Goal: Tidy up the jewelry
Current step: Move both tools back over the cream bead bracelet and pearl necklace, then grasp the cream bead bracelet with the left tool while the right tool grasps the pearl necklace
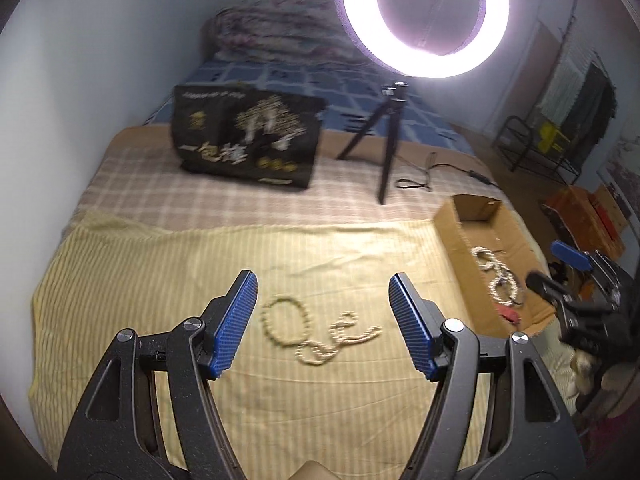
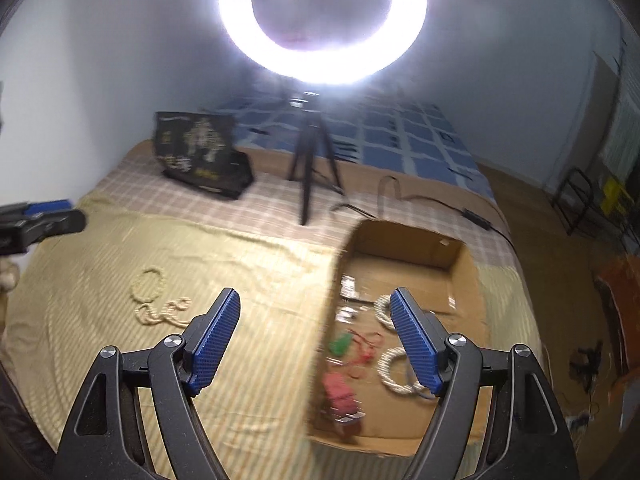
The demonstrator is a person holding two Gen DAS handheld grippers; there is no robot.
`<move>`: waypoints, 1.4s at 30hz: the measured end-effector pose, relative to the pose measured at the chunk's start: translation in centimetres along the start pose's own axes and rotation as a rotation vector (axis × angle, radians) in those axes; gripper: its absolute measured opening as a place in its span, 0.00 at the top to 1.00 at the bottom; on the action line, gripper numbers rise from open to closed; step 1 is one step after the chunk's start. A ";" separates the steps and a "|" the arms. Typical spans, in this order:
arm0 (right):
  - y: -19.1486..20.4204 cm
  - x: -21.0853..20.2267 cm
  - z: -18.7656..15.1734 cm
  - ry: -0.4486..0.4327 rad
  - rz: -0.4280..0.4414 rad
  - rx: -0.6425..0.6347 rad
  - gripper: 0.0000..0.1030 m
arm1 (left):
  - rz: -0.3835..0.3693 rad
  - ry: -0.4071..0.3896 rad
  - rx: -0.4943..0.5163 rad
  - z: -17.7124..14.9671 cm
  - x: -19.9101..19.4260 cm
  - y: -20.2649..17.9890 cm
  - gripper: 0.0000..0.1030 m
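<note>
Both hand-held grippers gape wide, holding nothing: left hand-held gripper [image 1: 323,280] with the bead necklace [image 1: 316,330] at twelve o'clock, right hand-held gripper [image 2: 315,298] over the cardboard box [image 2: 466,280] edge.

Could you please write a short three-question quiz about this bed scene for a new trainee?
1. True or false: the bead necklace lies inside the cardboard box.
2. Which gripper has the necklace straight ahead, between its fingers? A) left gripper B) right gripper
3. What is the state of both grippers' jaws?

Key:
1. False. It lies on the yellow striped cloth, outside the box.
2. A.
3. Both are open and hold nothing.
</note>
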State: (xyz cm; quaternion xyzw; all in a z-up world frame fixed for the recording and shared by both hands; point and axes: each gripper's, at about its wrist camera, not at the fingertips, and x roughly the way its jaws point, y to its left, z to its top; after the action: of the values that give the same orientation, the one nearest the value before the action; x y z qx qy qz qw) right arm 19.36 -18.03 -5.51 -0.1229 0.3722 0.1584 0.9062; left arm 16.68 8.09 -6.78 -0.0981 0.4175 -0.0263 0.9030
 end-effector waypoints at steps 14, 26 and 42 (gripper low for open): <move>7.6 4.3 -2.0 0.093 0.245 -0.193 0.25 | 0.010 0.147 -0.064 -1.2 4.4 4.0 0.62; 11.4 9.4 -4.4 0.234 0.347 -0.371 0.54 | 0.014 0.287 -0.100 -2.5 9.8 4.9 0.76; 12.0 13.7 -4.9 0.282 0.391 -0.380 0.73 | 0.038 0.369 -0.112 -3.3 14.0 5.8 0.83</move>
State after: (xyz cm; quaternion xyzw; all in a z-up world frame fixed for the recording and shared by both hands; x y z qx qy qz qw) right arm 20.91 -6.00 -19.99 -0.2370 0.4747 0.3780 0.7587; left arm 23.09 11.43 -20.47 -0.1339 0.5786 -0.0036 0.8046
